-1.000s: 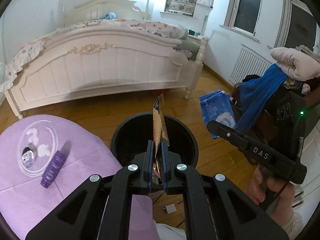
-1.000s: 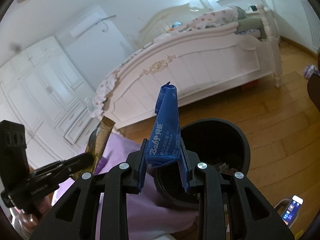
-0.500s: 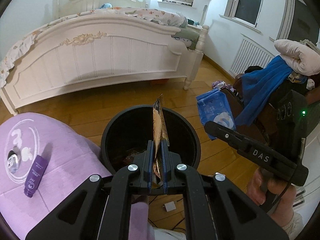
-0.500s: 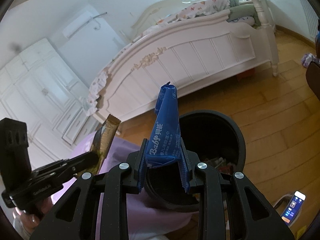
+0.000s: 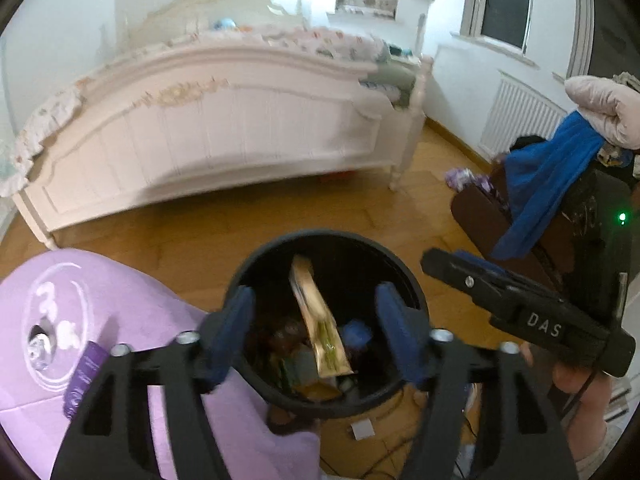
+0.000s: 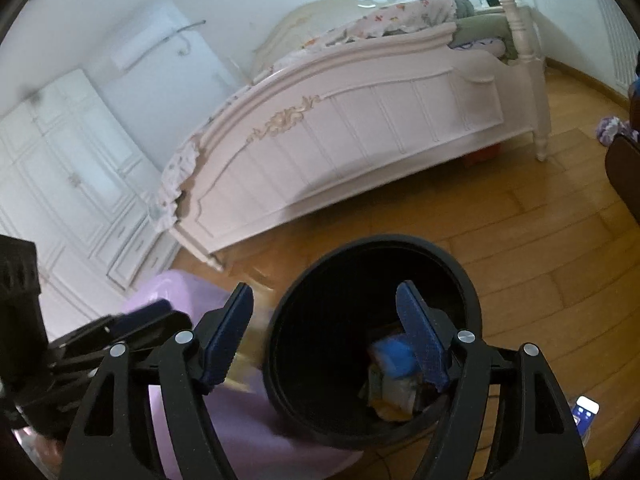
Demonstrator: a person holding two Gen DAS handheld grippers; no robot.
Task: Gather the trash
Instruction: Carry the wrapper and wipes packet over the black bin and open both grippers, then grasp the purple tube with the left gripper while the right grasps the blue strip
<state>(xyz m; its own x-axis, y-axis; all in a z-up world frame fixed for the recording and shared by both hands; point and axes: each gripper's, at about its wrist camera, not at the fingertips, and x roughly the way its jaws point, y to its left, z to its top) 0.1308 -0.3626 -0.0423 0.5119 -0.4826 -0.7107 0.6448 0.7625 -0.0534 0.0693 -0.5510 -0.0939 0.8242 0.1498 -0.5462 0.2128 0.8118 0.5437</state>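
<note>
Purple worktop (image 5: pixel 132 312): lower left in the left wrist view, draped in lilac cloth with a white printed ring; a small purple tube (image 5: pixel 82 380) lies on it near the edge, a shiny little item beside the ring.
Left tongs (image 5: pixel 312 320): jaws opening, blue pads spread wide over the bin's mouth, touching nothing.
Gold wrapper (image 5: pixel 320 324): loose between the spread pads, tilted, inside the bin's opening and blurred; not gripped.
Black bin (image 5: pixel 404 276): round, on the wooden floor just beside the worktop; its bottom holds mixed rubbish.
Right tongs (image 6: pixel 326 334): jaws opening, pads apart above the bin; nothing pressed between them. In the left wrist view they appear at right, black with white lettering, held by a hand (image 5: pixel 580 384).
Blue packet (image 6: pixel 394 358): down inside the bin, on top of the other rubbish, close behind the right-hand pad and clear of it.
Bed (image 6: pixel 360 140): white footboard with gilt carving, beyond the bin across the floor.
Wardrobe (image 6: pixel 60 184): white panelled doors, far left in the right wrist view.
Chair (image 5: pixel 484 220): dark, at right, a blue cloth (image 5: pixel 544 184) hanging over it.
Phone (image 6: pixel 584 410): lit screen, on the floor at lower right.
</note>
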